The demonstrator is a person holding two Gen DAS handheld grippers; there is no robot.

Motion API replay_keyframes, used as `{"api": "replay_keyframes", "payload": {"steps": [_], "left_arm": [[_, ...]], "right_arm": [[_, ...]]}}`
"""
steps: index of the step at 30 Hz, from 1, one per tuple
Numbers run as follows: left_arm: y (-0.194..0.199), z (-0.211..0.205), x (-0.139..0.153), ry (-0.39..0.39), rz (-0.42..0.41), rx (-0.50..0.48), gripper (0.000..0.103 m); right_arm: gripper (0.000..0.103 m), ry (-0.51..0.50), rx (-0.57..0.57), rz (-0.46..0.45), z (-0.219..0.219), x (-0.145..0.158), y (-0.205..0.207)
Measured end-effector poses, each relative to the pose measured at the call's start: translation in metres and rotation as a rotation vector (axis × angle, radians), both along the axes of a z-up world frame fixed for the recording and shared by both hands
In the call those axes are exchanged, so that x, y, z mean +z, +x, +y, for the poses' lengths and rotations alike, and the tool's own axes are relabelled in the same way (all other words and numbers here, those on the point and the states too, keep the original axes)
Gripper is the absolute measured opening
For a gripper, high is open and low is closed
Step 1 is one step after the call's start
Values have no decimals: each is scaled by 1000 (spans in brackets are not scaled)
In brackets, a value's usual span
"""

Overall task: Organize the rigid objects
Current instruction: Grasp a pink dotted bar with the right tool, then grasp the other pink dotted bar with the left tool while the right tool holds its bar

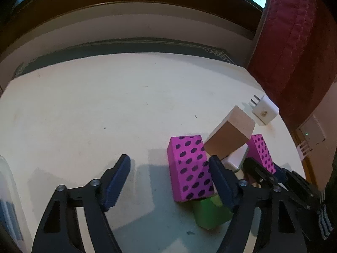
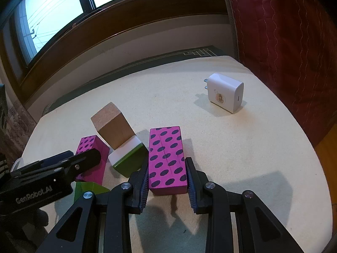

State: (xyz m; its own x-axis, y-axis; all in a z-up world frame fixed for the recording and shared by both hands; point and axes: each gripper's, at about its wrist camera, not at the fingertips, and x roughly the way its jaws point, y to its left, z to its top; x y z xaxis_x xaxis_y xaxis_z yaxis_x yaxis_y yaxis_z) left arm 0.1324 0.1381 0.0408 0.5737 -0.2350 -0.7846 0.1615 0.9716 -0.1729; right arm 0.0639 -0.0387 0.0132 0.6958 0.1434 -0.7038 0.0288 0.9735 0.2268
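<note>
Two magenta blocks with dark dots lie on the cream table. My left gripper is open wide, and one magenta block sits between its fingers, close against the right one. My right gripper is shut on the other magenta block, its pads pressed to both long sides. Between the two, a plain wooden block leans tilted on a white-and-green block. A green block lies in front of them. The left gripper shows over the first magenta block.
A white wall charger lies at the far right of the table, near a red quilted cloth. A clear plastic container shows at the left edge. Behind the table run a dark rug and a wall under a window.
</note>
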Motion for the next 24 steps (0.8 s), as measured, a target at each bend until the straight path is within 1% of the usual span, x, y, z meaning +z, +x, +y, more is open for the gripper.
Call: {"api": "replay_keyframes", "payload": {"steps": [2,6,7,10,11,12,14,22,24], "left_arm": [[2,-2,-2,-12,-1,-6,65],[1,-8,-5,-15,-5,-35,53],[1,-10,-6,-15,-2,-41,51],[0,-15,-8,4,-13,-44,48],[-2,-16,-8,9,-24,-49,43],[-4,-18,-7,5,-33,-59,39],[-7,-24,-7,37,-52,-62,32],[-16,-28,-9,103,-102,-28,32],[-18,-27,-9,100,-109,-16,32]], "right_arm": [[33,0,0,0,0,0,0],[33,-1,0,0,-1,0,0],[33,-3,0,0,-1,0,0],[33,-4,0,0,0,0,0],[33,-4,0,0,0,1,0],[33,-4,0,0,0,1,0],[33,-4,0,0,0,1,0],[33,-6,0,0,0,1,0],[33,-7,0,-1,0,1,0]]}}
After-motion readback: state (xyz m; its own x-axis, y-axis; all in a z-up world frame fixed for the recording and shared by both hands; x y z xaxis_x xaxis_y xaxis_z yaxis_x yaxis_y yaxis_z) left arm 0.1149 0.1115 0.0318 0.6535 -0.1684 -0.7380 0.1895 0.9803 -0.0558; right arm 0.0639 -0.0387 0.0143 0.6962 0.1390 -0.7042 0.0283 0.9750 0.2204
